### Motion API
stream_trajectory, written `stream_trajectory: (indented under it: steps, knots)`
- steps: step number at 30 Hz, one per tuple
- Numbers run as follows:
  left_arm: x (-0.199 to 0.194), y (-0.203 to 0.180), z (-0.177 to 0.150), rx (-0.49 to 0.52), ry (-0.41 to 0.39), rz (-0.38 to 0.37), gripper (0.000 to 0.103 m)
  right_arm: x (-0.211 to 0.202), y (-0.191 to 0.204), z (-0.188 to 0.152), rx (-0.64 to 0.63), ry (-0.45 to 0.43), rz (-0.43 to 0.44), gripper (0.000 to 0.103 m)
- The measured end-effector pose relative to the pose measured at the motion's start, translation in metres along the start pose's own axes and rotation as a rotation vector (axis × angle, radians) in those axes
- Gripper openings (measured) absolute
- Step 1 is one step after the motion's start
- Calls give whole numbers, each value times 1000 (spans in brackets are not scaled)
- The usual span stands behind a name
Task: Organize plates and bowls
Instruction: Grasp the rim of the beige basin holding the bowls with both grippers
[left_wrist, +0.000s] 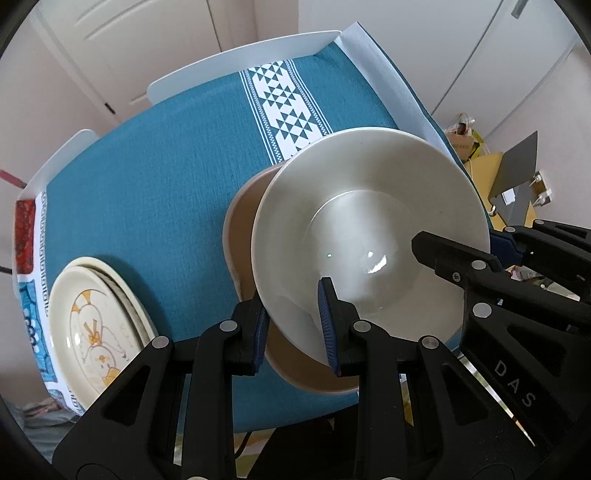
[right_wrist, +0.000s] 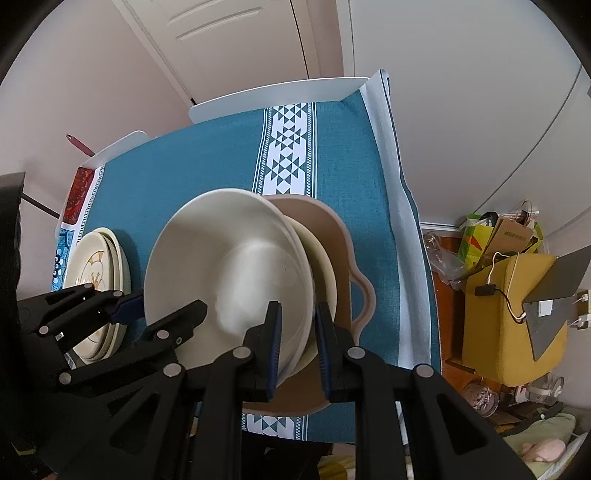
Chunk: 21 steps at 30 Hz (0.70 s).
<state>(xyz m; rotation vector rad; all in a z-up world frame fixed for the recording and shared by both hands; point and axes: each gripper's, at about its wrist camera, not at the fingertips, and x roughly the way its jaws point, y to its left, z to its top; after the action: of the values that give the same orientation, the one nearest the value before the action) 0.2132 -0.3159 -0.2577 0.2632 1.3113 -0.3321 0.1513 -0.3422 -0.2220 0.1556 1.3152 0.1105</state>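
Observation:
A wide cream bowl (left_wrist: 369, 206) hangs tilted between both grippers, over a brown handled dish (left_wrist: 240, 229) on the teal tablecloth. My left gripper (left_wrist: 295, 332) is shut on the bowl's near rim, one pad inside and one outside. My right gripper (right_wrist: 297, 347) is shut on the opposite rim of the cream bowl (right_wrist: 229, 266). A second cream bowl (right_wrist: 327, 273) lies just beneath it inside the brown dish (right_wrist: 345, 254). Each gripper also shows in the other view: the right gripper (left_wrist: 461, 254) and the left gripper (right_wrist: 166, 308).
A stack of patterned plates (left_wrist: 92, 332) (right_wrist: 96, 288) sits at the table's left edge. The tablecloth (left_wrist: 166, 166) has a white patterned band (left_wrist: 284, 107). White chair backs (left_wrist: 240, 59) stand at the far side. A yellow box (right_wrist: 513, 314) and bags stand on the floor at right.

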Motion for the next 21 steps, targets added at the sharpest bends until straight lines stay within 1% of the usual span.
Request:
stream_trajectory:
  steps: [11,17,21]
  knots:
    - [2,2,1,-9,11,-12,23,0,3,2,-2,17,-25,17]
    - [1,4,1,-14,13,-19,23,0,3,1,11,19,-22,17]
    - [0,4,2,-13,11,-20,23,-1,1,2,20,19,-21,19]
